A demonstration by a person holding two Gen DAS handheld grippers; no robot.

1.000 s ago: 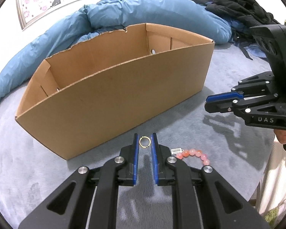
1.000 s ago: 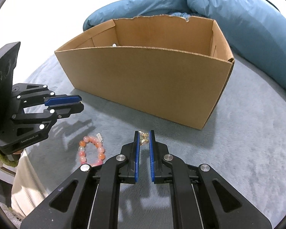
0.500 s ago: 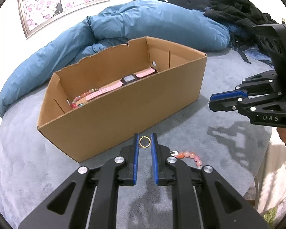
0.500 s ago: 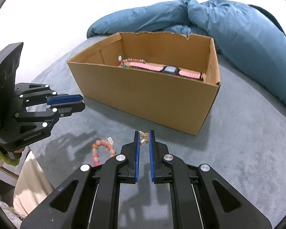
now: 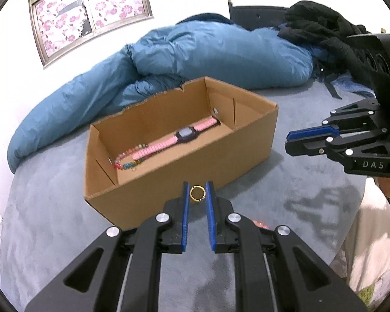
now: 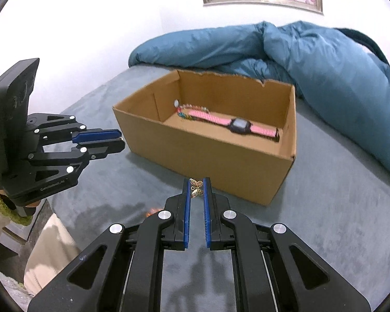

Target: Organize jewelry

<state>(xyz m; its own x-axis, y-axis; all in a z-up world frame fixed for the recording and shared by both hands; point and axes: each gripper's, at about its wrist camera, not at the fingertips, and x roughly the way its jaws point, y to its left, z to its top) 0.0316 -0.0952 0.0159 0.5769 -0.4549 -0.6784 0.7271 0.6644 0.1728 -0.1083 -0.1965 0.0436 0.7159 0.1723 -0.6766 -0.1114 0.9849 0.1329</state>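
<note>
On a grey-blue plush bedspread (image 5: 52,221), two hand-held grippers hang above the fabric on the near side of an open cardboard box (image 5: 184,171). At left, the left gripper (image 5: 197,193) has its blue pads (image 5: 186,208) clamped on a small gold ring (image 5: 197,193), held upright at the fingertips. Inside the box, a multicoloured bead bracelet (image 5: 128,160) lies at the left end, touching a pink-strapped watch (image 5: 184,135) that stretches along the floor of the box toward the far right corner. At right, the right gripper (image 6: 196,188) has its jaws pinched on a gold butterfly charm (image 6: 196,187), which stands between the pad tips. From the right wrist view the box (image 6: 221,166) sits ahead with the watch (image 6: 239,124) and bracelet (image 6: 187,111) visible inside. A rumpled blue duvet (image 5: 208,52) lies behind the box, with a pile of black clothing (image 5: 325,28) at the far right and a floral-papered window (image 5: 88,7) on the white wall.
</note>
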